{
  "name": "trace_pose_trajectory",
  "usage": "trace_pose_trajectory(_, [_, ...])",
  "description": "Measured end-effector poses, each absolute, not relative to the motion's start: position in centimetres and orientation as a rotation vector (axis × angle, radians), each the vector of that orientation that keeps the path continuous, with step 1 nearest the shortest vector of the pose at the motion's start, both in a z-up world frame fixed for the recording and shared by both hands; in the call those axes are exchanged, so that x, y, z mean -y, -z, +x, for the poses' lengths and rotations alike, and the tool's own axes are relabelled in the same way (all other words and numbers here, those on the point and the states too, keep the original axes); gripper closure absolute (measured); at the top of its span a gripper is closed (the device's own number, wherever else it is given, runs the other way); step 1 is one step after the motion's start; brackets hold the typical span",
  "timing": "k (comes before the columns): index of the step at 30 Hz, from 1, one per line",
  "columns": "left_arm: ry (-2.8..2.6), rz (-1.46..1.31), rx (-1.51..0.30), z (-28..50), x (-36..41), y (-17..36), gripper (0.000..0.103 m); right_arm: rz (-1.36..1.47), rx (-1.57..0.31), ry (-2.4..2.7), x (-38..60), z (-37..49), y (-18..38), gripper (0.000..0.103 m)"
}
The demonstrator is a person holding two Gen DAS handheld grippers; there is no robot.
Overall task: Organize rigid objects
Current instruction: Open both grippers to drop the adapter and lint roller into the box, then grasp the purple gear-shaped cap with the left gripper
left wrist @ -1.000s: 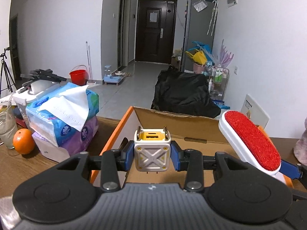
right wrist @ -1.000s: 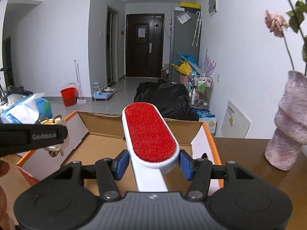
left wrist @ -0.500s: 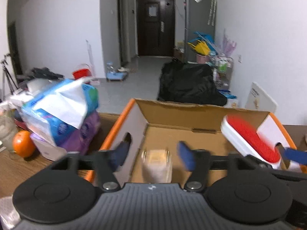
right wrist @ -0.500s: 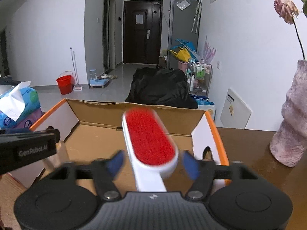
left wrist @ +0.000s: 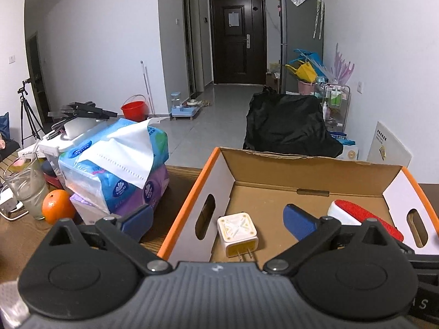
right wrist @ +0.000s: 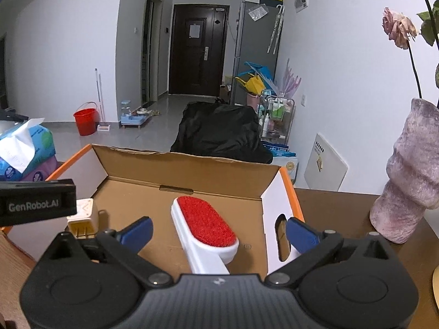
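Note:
An open cardboard box [left wrist: 310, 170] with orange edges stands on the wooden table. A white and yellow plug charger [left wrist: 238, 231] lies on its floor at the left, prongs toward me. My left gripper [left wrist: 218, 222] hovers over it with jaws opening wide, and the pads touch nothing. A white lint brush with a red pad [right wrist: 205, 224] lies on the box floor [right wrist: 153, 192] at the right. My right gripper [right wrist: 221, 231] is above the brush, its jaws also opening and clear of it. The charger [right wrist: 82, 213] shows at the left of the right wrist view, the brush [left wrist: 365, 216] at the right of the left wrist view.
Left of the box are stacked tissue packs [left wrist: 115, 170], an orange [left wrist: 57, 209] and a glass [left wrist: 26, 189]. A fuzzy pink vase [right wrist: 411, 181] with a dried rose stands on the table to the right. Beyond the table a black bag [left wrist: 285, 126] sits on the floor.
Both grippers went from shut to wide open. The charger dropped out of the left jaws onto the box floor, and the lint brush dropped out of the right jaws.

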State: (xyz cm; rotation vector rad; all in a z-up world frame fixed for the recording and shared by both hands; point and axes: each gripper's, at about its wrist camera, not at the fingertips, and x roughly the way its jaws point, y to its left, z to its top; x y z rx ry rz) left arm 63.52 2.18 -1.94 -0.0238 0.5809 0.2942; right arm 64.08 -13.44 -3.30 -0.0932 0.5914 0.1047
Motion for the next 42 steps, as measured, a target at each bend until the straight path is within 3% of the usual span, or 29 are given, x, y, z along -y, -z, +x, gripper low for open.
trace_pose_trajectory(16, [-0.258, 0.024, -0.556, 59.1, -1.1, 0.9, 0.0, -0.097, -0.566, -0.12, 14.8, 59.2, 2.0, 0.0])
trace_pose_trajectory(42, [-0.208, 0.027, -0.457, 44.6, -2.3, -0.4, 0.0, -0.095, -0.432, -0.168, 17.4, 45.1, 0.6, 0.0])
